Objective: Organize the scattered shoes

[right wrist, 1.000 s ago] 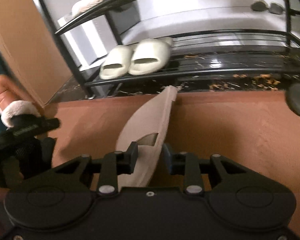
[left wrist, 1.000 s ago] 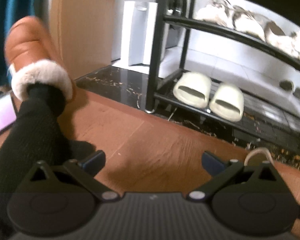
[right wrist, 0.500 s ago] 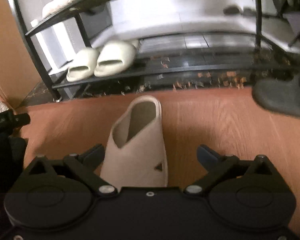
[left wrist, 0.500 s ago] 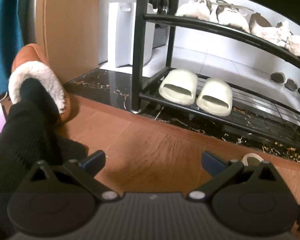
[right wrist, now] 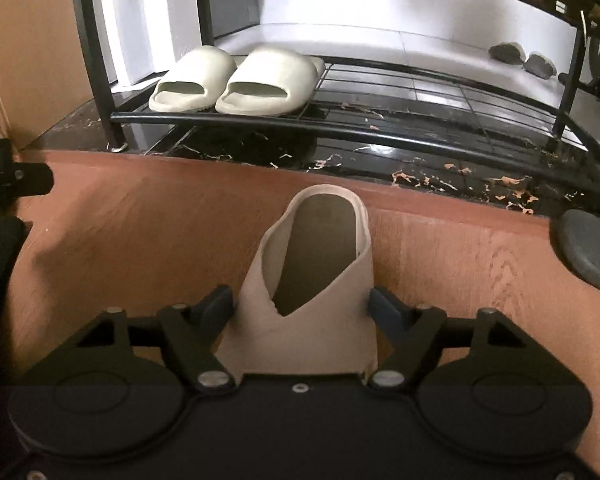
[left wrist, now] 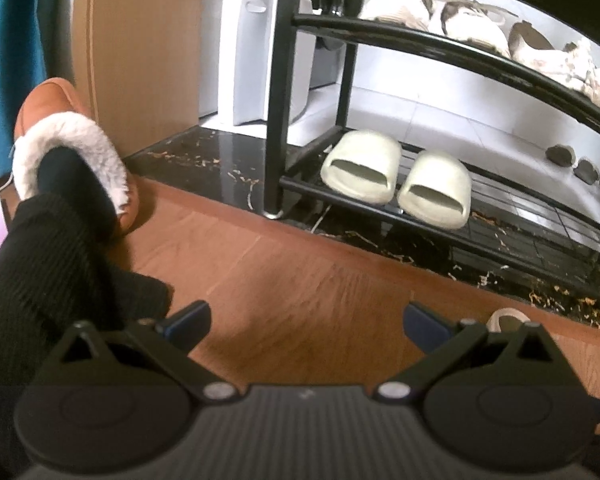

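A beige open-toe slipper (right wrist: 320, 240) lies flat on the wooden floor, toe end toward the black shoe rack (right wrist: 380, 136). My right gripper (right wrist: 302, 306) straddles its strap; the jaws are closing and both pads touch the slipper's sides. In the left wrist view only the slipper's tip (left wrist: 508, 318) shows behind my right finger. My left gripper (left wrist: 306, 320) is open over bare floor with nothing between its fingers. A pair of cream slides (right wrist: 236, 80) sits on the rack's bottom shelf (left wrist: 500, 224).
A person's foot in an orange fur-lined slipper (left wrist: 72, 152) rests on the floor at left, with the black-clad leg (left wrist: 40, 260) beside my left finger. Pale sneakers (left wrist: 460, 20) fill the upper shelf. A dark grey round thing (right wrist: 592, 248) lies right of the slipper. A white bag (left wrist: 248, 56) stands behind the rack.
The right gripper let go of the slipper it held on edge; the slipper now lies flat and the jaws have come in on its sides. The person's raised foot came down.
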`<act>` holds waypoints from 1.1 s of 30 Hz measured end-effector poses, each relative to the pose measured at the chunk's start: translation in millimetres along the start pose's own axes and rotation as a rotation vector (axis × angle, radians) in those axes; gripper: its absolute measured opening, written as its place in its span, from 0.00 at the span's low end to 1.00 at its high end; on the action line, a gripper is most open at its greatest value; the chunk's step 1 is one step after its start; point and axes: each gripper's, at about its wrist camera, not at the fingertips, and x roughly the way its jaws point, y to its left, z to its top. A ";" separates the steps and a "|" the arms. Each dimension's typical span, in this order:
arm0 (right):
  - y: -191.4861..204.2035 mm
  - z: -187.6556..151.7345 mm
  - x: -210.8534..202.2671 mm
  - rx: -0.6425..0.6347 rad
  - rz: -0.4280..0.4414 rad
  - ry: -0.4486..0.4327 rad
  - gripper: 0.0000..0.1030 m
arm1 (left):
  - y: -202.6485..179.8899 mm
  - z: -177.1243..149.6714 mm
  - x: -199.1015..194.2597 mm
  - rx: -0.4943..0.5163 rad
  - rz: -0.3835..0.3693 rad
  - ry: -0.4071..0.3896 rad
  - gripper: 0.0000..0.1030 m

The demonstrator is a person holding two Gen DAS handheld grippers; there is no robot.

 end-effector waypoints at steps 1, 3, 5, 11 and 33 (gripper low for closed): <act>-3.7 -0.2 -0.9 0.014 -0.009 0.000 0.71 | -1.2 -0.7 0.5 0.006 -0.002 0.002 0.99; -11.9 -0.8 -2.8 0.042 -0.028 0.001 0.70 | -1.9 -1.4 0.6 0.014 -0.001 0.001 0.99; -24.1 -3.4 -5.8 0.073 -0.069 0.008 0.70 | -1.5 -1.3 0.5 0.012 -0.001 -0.001 0.99; -48.4 -13.1 -15.4 0.014 -0.129 -0.022 0.67 | -2.2 -2.3 2.3 0.004 -0.019 0.009 0.99; -209.8 -10.7 -235.7 0.468 -0.402 -0.492 0.88 | -195.2 -32.3 -50.1 0.180 -0.692 0.143 0.99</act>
